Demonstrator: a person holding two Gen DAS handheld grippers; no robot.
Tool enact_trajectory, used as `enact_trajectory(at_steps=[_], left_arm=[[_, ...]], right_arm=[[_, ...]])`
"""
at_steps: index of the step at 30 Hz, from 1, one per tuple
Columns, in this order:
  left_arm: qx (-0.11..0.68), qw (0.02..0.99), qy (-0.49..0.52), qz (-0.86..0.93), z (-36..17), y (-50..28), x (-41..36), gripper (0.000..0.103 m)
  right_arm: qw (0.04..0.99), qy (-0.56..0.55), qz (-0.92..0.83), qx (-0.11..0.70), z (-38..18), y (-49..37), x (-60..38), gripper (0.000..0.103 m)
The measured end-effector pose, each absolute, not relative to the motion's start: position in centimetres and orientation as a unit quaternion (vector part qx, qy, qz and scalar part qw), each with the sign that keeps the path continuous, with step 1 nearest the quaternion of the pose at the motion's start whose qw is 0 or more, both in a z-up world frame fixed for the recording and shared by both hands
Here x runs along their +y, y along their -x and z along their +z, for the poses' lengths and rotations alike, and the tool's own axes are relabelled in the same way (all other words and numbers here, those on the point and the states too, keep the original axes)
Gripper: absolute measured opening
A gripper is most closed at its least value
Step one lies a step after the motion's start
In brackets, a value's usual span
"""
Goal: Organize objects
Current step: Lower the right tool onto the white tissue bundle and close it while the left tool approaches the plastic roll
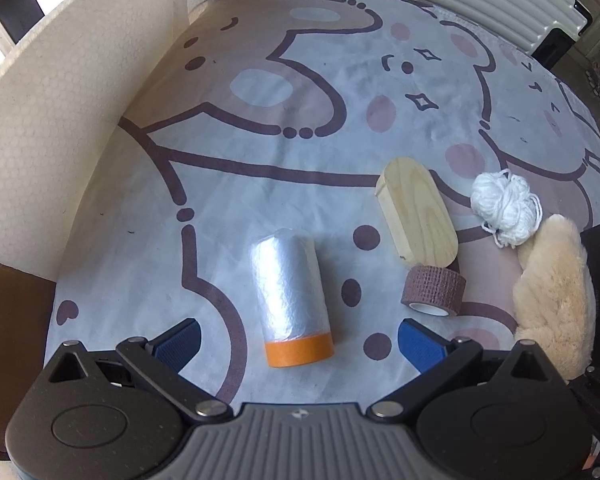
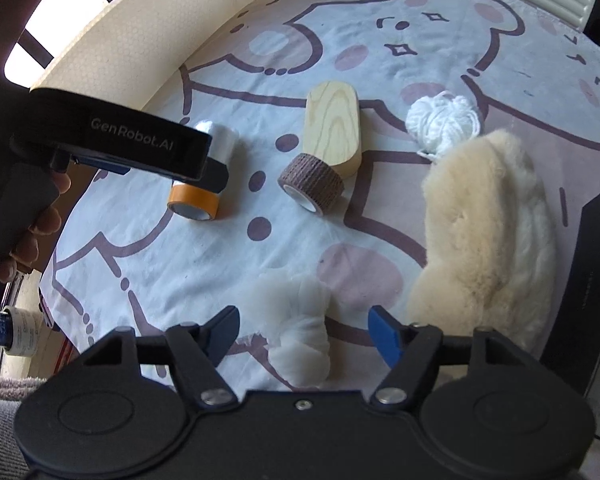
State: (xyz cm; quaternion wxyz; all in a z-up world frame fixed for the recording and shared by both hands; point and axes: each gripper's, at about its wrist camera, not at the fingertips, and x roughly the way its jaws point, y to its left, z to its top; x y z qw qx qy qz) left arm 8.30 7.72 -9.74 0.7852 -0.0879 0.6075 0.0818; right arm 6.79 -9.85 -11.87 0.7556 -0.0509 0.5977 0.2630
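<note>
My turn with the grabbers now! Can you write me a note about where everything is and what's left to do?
Left gripper: jaws open, straddling the plastic film roll with the orange end, not squeezing it.
Right gripper: jaws open around the white cloth bundle, pads not pressing yet.
On the cartoon cloth: wooden block, brown bandage roll touching it, white yarn ball, fluffy cream pad.
Done: nothing visibly sorted.
Left: grip both items, then probably tidy the rest.
</note>
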Motion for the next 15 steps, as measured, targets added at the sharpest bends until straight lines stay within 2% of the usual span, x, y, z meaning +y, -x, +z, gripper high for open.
enact_trajectory(at_steps=[7,15], left_arm=[[0.616,0.776,0.096,0.094,-11.0,-9.4,8.2,0.103],[0.627,0.764,0.111,0.100,-12.6,-10.2,8.9,0.096]], right_arm=[[0.736,0.071,0.274,0.615,-13.3,-7.3,-9.2,0.057],[0.715,0.104,0.289,0.629,-14.6,-7.6,-8.3,0.046]])
